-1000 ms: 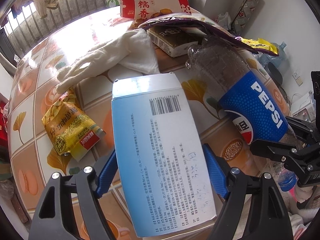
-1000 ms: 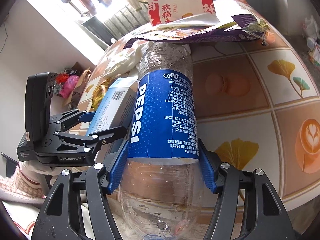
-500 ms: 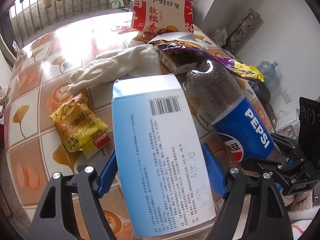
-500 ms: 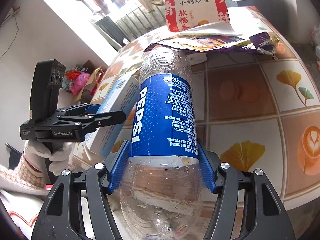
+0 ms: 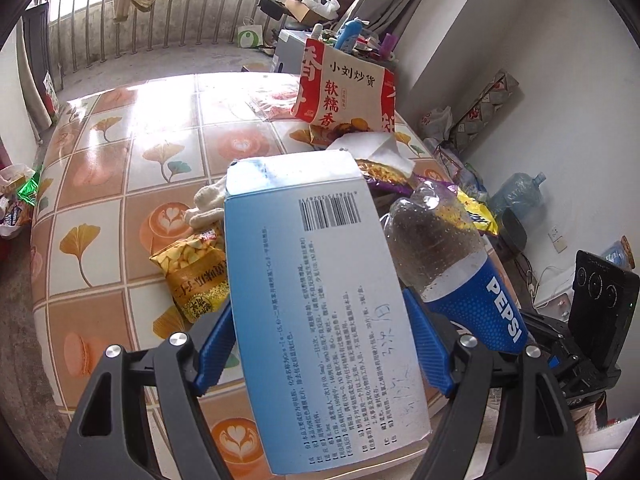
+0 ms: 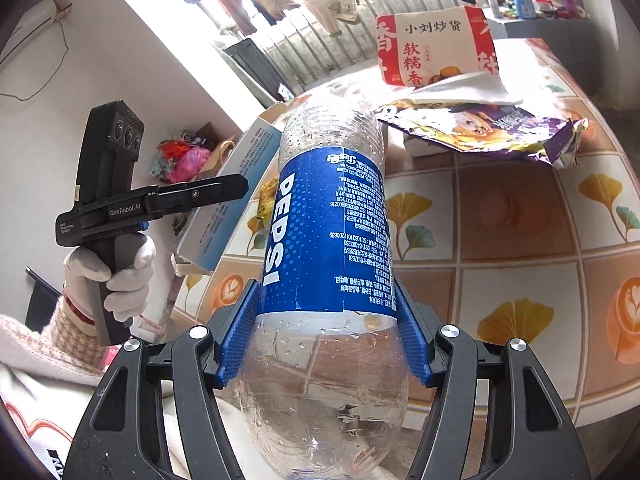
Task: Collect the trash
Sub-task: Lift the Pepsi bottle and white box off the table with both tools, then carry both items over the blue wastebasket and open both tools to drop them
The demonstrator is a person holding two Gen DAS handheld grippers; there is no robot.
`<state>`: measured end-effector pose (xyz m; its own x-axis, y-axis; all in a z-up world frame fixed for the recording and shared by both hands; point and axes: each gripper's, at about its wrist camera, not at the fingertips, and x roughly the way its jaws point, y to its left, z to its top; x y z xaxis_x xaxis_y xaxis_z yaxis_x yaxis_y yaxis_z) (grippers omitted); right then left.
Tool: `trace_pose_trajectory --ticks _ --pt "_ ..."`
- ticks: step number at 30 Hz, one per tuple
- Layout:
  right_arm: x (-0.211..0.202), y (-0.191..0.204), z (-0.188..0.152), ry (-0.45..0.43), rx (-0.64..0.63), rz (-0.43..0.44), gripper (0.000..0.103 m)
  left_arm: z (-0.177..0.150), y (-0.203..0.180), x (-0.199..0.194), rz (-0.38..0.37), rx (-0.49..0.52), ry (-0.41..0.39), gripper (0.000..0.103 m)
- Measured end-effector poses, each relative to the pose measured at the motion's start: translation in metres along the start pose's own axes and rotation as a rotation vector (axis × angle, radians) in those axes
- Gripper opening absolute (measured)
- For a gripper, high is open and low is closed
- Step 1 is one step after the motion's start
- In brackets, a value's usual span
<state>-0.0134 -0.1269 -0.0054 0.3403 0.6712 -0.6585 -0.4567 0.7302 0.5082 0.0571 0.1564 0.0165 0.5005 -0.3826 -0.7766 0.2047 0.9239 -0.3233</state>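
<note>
Crinkled yellow snack packet [image 5: 196, 272] lies left on the tiled surface [image 5: 120, 184]. Left claw [image 5: 320, 352] clamps a pale blue printed carton [image 5: 320, 304] above it; rightward, right claw [image 6: 328, 340] clamps a clear blue-labelled plastic Pepsi bottle [image 6: 332, 240], raised near.

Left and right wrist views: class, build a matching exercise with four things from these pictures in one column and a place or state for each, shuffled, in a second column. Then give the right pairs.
Things
1. Pepsi bottle
2. blue and white box
3. yellow snack bag
4. red and white bag

Places or states
A. lies flat on the tiled table
B. clamped in the left gripper
C. stands upright at the table's far side
D. clamped in the right gripper

Pairs: 1-D, 2-B, 3-A, 4-C
</note>
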Motion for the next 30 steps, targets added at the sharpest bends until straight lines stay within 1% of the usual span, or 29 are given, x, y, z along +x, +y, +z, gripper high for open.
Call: trace_pose_trajectory --ticks 7,12,16,20,24,26,30 --pt "-0.009 0.015 0.007 -0.054 -0.04 0.037 0.061 0.007 0.0 -0.029 -0.031 -0.004 -0.088 0.076" --pt "-0.021 0.018 0.017 -0.109 -0.043 0.065 0.061 0.016 0.0 -0.053 -0.078 -0.015 -0.148 0.076" --pt "-0.046 0.02 0.028 -0.194 -0.06 0.043 0.06 0.036 -0.018 -0.069 -0.077 0.055 -0.214 0.076" --pt "-0.081 0.014 0.037 -0.312 -0.047 0.02 0.06 0.064 -0.049 -0.079 -0.126 0.135 -0.282 0.076" --pt "-0.117 -0.004 0.039 -0.434 0.008 -0.019 0.061 0.093 -0.094 -0.069 -0.195 0.22 -0.307 0.076" --pt "-0.134 -0.018 0.036 -0.489 0.05 -0.051 0.061 0.105 -0.123 -0.057 -0.231 0.27 -0.3 0.076" --pt "-0.165 -0.055 0.027 -0.586 0.184 -0.127 0.061 0.129 -0.187 -0.015 -0.296 0.355 -0.223 0.076"
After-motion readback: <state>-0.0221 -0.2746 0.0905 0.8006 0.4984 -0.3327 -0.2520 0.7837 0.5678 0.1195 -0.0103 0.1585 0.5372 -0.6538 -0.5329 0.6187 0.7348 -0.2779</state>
